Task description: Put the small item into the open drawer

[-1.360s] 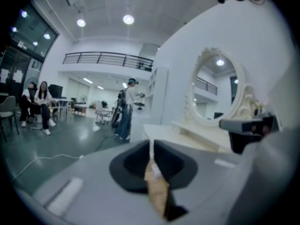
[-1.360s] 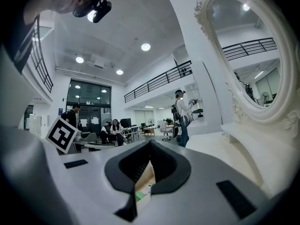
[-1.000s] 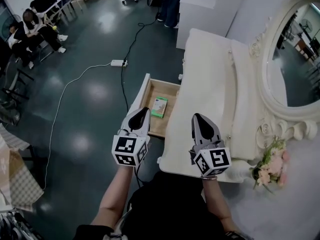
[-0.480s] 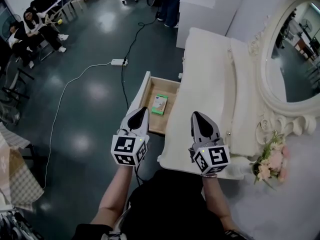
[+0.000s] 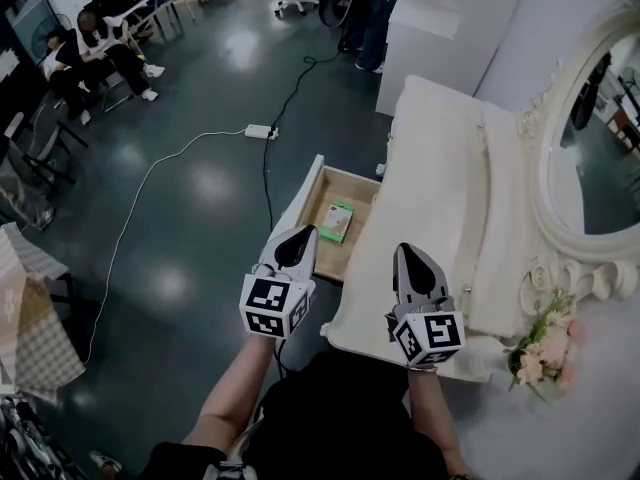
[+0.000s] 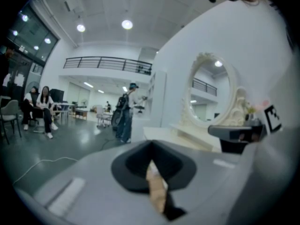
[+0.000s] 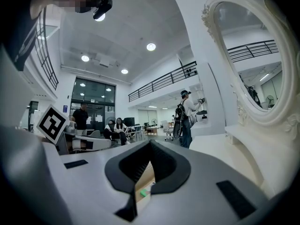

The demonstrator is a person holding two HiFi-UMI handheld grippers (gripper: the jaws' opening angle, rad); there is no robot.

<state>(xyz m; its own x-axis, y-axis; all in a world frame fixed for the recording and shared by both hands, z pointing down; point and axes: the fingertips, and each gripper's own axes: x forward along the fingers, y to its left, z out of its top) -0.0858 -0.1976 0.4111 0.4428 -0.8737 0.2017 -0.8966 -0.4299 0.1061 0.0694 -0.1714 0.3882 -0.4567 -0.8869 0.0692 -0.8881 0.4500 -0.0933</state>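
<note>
Box (image 5: 339, 221), flat green rectangle, lies in open wooden drawer (image 5: 303, 200); whole only in head view. My left tongs (image 5: 300, 234), right tongs (image 5: 404, 251) pinched together, empty.

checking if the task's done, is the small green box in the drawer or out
In. The green box lies flat on the wooden bottom of the pulled-out drawer, inside its walls.

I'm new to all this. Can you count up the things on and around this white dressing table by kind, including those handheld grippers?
Grippers: 2, the left gripper and the right gripper
Dressing table: 1
Open drawer: 1
Green box, lying in the drawer: 1
Oval mirror: 1
Flower bunch: 1
Total: 7
</note>
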